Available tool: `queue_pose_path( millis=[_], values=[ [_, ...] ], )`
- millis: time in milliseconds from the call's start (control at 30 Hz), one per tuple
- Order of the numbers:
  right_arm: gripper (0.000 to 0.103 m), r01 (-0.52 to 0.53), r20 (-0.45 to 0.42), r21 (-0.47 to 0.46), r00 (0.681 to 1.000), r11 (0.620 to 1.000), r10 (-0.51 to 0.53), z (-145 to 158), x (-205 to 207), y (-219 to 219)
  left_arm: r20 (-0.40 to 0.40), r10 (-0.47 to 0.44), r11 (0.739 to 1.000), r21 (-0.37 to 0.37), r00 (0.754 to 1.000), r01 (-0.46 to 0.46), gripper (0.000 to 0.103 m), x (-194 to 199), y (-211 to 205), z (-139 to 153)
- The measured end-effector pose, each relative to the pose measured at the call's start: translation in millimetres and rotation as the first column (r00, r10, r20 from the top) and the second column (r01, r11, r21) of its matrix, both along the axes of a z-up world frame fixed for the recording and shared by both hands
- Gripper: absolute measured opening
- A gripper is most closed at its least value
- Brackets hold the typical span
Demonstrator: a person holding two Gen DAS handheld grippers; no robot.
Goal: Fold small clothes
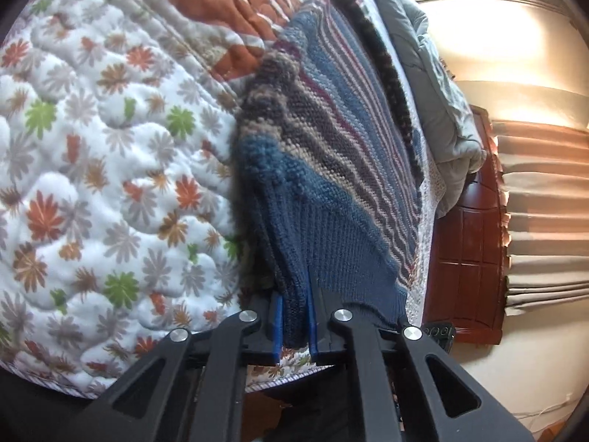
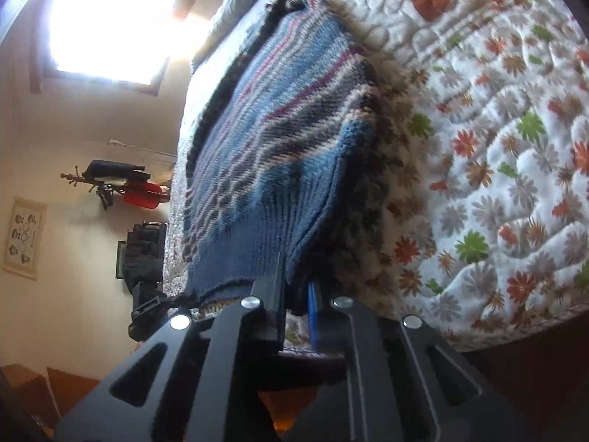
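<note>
A blue knitted sweater [image 1: 331, 169] with grey, pink and purple stripes lies on a flowered quilt [image 1: 92, 154]. My left gripper [image 1: 294, 316] is shut on the ribbed blue hem at the sweater's near edge, the knit pinched between its blue pads. In the right wrist view the same sweater [image 2: 279, 154] stretches away from me over the quilt [image 2: 497, 154]. My right gripper [image 2: 298, 305] is shut on the hem at the other near corner, with folded knit bunched between its fingers. Both views are tilted sideways.
A grey duvet [image 1: 441, 110] is bunched at the far end of the bed. A dark wooden door [image 1: 467, 239] and beige curtains [image 1: 545, 213] stand beyond the bed's edge. A bright window [image 2: 110, 18], a coat rack [image 2: 117, 184] and a wall picture [image 2: 24, 237] show on the other side.
</note>
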State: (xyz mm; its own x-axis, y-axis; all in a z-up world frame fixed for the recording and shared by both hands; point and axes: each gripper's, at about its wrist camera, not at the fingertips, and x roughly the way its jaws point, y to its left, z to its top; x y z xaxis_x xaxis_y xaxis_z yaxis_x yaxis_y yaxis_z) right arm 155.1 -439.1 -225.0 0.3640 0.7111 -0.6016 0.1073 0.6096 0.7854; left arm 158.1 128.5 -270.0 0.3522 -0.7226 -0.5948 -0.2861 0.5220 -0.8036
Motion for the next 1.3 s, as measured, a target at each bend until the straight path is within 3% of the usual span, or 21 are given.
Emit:
queue_pose_path(
  millis=[200, 600, 1000, 1300],
  values=[
    [0.007, 0.002, 0.064, 0.028, 0.998, 1.0, -0.003, 25.3, 5.1, -6.5, 0.074, 0.029, 0.999, -0.024, 0.997, -0.027, 0.008, -4.9, 11.6, 15.5],
    [0.007, -0.009, 0.195, 0.015, 0.981, 1.0, 0.006, 97.3, 51.6, -9.5, 0.278, 0.048, 0.997, -0.066, 0.959, -0.031, 0.008, 30.4, 19.3, 105.6],
    [0.007, -0.02, 0.279, -0.112, 0.959, 0.994, 0.05, 153.6, 151.8, 0.0, 0.361, 0.023, 0.999, -0.03, 0.932, -0.013, 0.008, 127.9, 22.4, 167.1],
    [0.007, -0.009, 0.243, -0.144, 0.969, 0.989, 0.044, 151.9, 242.6, 6.9, 0.345, 0.008, 1.0, 0.021, 0.939, -0.016, 0.008, 209.9, 18.5, 174.3]
  ],
)
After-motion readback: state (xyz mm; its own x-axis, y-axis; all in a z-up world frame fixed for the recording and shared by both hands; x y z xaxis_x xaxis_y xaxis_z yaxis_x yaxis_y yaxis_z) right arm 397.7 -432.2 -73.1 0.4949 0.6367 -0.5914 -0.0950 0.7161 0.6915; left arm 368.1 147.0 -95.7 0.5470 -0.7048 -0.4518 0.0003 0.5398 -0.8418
